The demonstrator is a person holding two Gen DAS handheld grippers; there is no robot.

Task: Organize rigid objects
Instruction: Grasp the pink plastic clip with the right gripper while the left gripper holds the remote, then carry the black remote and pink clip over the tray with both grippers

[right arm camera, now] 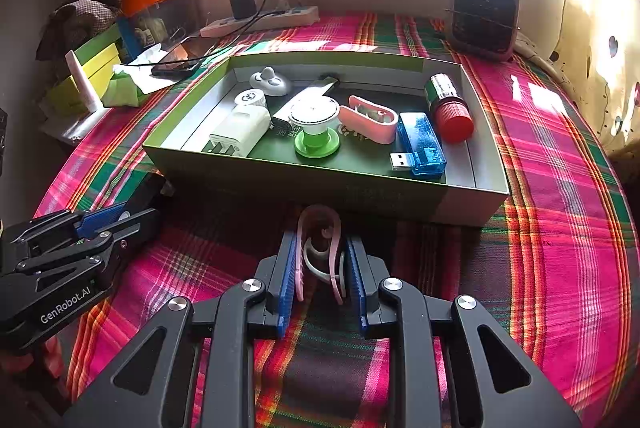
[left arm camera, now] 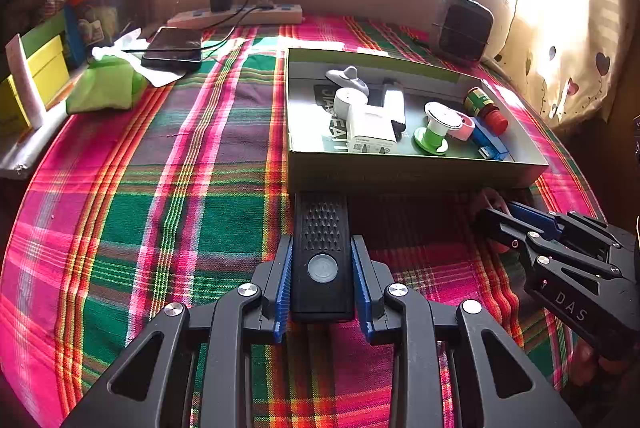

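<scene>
Grasp step: left gripper [left arm camera: 322, 282] clamps black remote [left arm camera: 322, 252], right gripper [right arm camera: 322, 278] pinches pink clip [right arm camera: 320, 252], both on tablecloth at box's [right arm camera: 320, 187] near wall. Next: lift over wall, drop inside.

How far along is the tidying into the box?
Mostly done: the box already holds a charger, spool, USB stick, bottle and more. In hand: left gripper clamps a black device; right gripper clamps a pink clip. Left: putting both in.
</scene>
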